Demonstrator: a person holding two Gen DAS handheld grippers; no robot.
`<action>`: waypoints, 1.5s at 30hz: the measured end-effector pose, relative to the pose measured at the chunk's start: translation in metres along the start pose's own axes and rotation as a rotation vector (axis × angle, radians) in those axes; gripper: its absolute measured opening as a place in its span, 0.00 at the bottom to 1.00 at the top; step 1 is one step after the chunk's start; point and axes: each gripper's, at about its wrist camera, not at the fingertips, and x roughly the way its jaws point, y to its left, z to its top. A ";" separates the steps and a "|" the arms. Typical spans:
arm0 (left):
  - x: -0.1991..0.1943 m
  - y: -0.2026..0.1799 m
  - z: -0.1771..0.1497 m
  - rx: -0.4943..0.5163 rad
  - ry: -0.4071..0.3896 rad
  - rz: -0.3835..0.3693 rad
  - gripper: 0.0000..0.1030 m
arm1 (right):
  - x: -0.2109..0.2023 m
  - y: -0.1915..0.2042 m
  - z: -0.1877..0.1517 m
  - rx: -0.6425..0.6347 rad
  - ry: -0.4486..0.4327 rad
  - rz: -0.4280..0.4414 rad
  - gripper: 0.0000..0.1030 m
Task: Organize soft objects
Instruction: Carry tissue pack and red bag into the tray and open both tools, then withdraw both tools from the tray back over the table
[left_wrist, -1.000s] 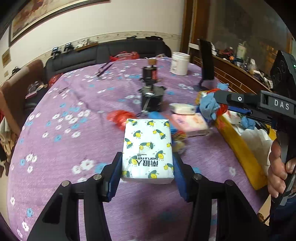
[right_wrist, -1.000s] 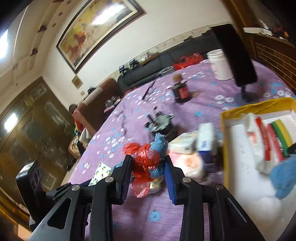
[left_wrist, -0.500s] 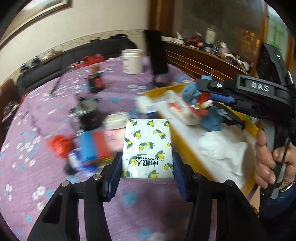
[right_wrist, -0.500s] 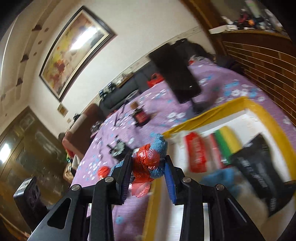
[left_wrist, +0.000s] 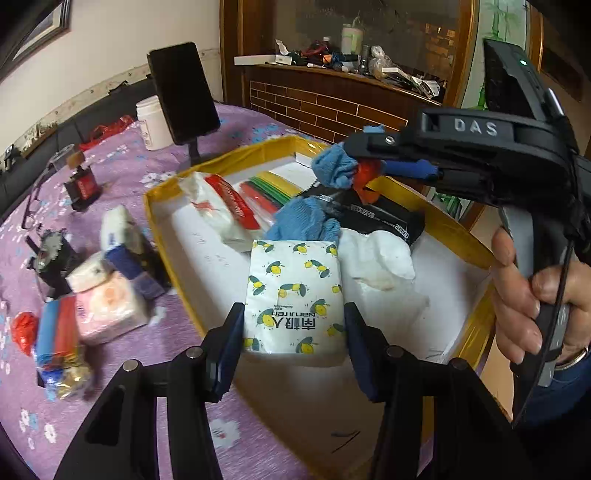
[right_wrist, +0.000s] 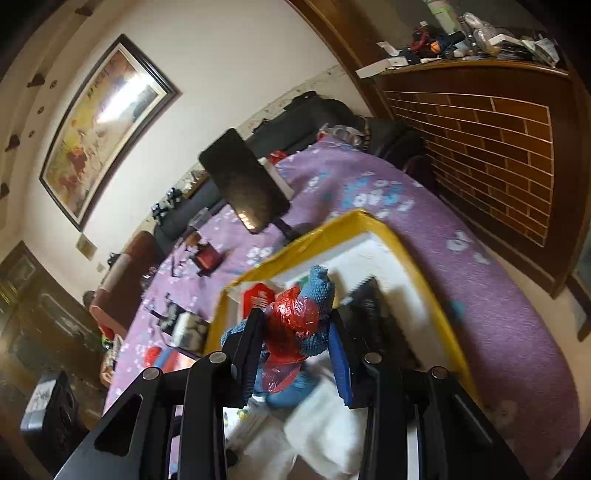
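My left gripper (left_wrist: 293, 345) is shut on a white tissue pack with yellow bees (left_wrist: 293, 295) and holds it above the yellow-rimmed tray (left_wrist: 162, 229). My right gripper (right_wrist: 297, 332) is shut on a bundle of blue cloth and red plastic (right_wrist: 301, 317), held over the same tray (right_wrist: 424, 273). The right gripper also shows in the left wrist view (left_wrist: 369, 166), above the tray's far side. In the tray lie a red-and-white tissue pack (left_wrist: 218, 206), a blue cloth (left_wrist: 303, 221), a black packet (left_wrist: 376, 218) and a white cloth (left_wrist: 376, 262).
On the purple flowered tablecloth (left_wrist: 122, 166) left of the tray lie a pink tissue pack (left_wrist: 107, 310), other small packs, a red bag (left_wrist: 24, 326) and black gadgets. A phone on a stand (left_wrist: 183, 92) and a white jar (left_wrist: 151, 123) stand behind the tray.
Both grippers have swung right from over the tablecloth to above the tray, each still holding its object. The right gripper has tilted over the tray's far end.
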 end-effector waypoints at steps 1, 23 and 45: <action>0.004 -0.002 0.001 0.002 0.002 0.008 0.50 | -0.001 -0.003 -0.001 -0.008 0.003 -0.025 0.36; 0.019 -0.005 -0.001 0.028 -0.006 0.069 0.52 | 0.014 0.026 -0.014 -0.225 0.039 -0.209 0.48; -0.087 0.076 0.004 -0.102 -0.196 0.253 0.65 | -0.029 0.074 0.005 -0.190 -0.105 0.151 0.64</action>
